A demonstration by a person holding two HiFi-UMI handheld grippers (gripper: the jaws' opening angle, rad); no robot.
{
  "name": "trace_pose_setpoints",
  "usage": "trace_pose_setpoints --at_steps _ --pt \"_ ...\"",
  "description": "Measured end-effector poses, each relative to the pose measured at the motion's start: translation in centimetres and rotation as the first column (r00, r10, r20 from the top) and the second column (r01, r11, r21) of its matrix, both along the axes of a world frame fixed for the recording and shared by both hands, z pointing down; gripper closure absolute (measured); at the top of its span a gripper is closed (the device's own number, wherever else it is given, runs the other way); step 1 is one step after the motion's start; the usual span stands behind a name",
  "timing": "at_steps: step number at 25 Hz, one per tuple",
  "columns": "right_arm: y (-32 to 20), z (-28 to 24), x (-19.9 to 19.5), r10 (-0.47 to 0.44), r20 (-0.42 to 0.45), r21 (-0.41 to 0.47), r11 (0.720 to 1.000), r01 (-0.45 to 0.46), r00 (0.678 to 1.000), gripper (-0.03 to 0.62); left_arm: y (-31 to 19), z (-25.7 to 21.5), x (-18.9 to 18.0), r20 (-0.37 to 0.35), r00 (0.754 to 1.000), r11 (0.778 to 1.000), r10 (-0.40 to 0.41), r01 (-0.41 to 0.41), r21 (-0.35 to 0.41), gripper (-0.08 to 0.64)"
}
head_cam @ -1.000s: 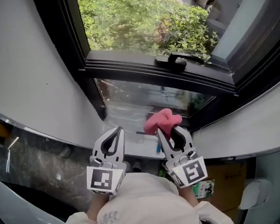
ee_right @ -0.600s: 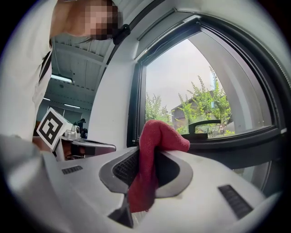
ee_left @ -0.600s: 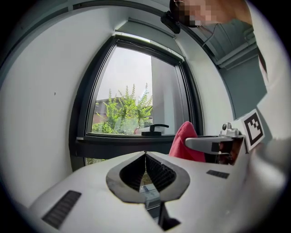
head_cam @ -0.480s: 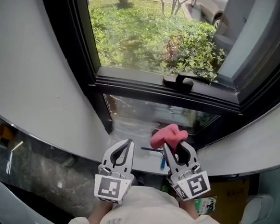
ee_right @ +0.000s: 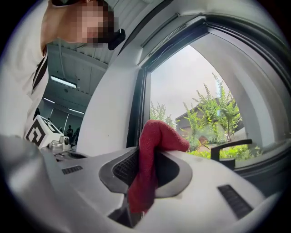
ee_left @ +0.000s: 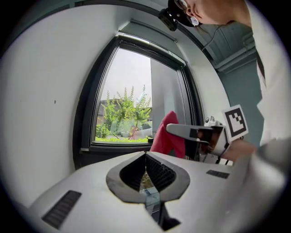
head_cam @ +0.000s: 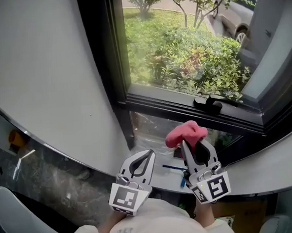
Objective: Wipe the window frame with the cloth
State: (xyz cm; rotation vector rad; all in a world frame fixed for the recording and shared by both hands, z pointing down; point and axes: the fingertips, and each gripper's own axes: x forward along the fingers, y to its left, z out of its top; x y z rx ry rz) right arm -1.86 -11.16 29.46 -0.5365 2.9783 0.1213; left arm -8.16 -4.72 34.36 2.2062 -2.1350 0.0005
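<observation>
A white wall (head_cam: 47, 81) was seen at the left. Set against it was the black window frame (head_cam: 107, 66), whose cross bar carried a black handle (head_cam: 210, 102) above a lower pane. The two grippers were held low and close to the person's body, side by side. The left gripper (head_cam: 148, 155) was seen with its jaws brought together on nothing. The right gripper (head_cam: 191, 146) was clamped on the red cloth (head_cam: 186, 133), which was bunched above the jaw tips and trailed down between them. The cloth was held in the air just before the cross bar, and no contact with the frame could be made out. The step in hand was judged to be the carrying of the cloth up to the frame. For this to be done well, the bunched end should be pressed flat onto the bar rather than the hard jaw tips. The stroke should be drawn along the bar's length, and the handle should be skirted so that the cloth is not snagged or pulled out. The empty gripper is best kept clear of the stroke. One frame, one handle and one cloth were counted, as were two grippers, each with one marker cube.
</observation>
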Motion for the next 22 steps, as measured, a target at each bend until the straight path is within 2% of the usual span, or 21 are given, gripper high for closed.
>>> trace_pose_setpoints --at_steps 6,16,22 --pt "-1.1 -5.9 -5.4 -0.118 0.059 0.069 0.991 0.113 0.991 0.514 0.1 -1.3 -1.6 -0.004 1.000 0.999 0.017 -0.017 0.038 0.549" --pt "-3.2 -16.8 -14.0 -0.241 0.176 0.222 0.954 0.200 0.955 0.514 1.5 -1.7 -4.9 -0.015 1.000 0.998 0.013 -0.012 0.063 0.549" --pt "-5.1 -23.3 -17.9 -0.251 0.194 0.311 0.933 0.183 0.948 0.512 1.4 -1.8 -5.9 -0.008 0.998 0.994 0.068 -0.067 0.086 0.549"
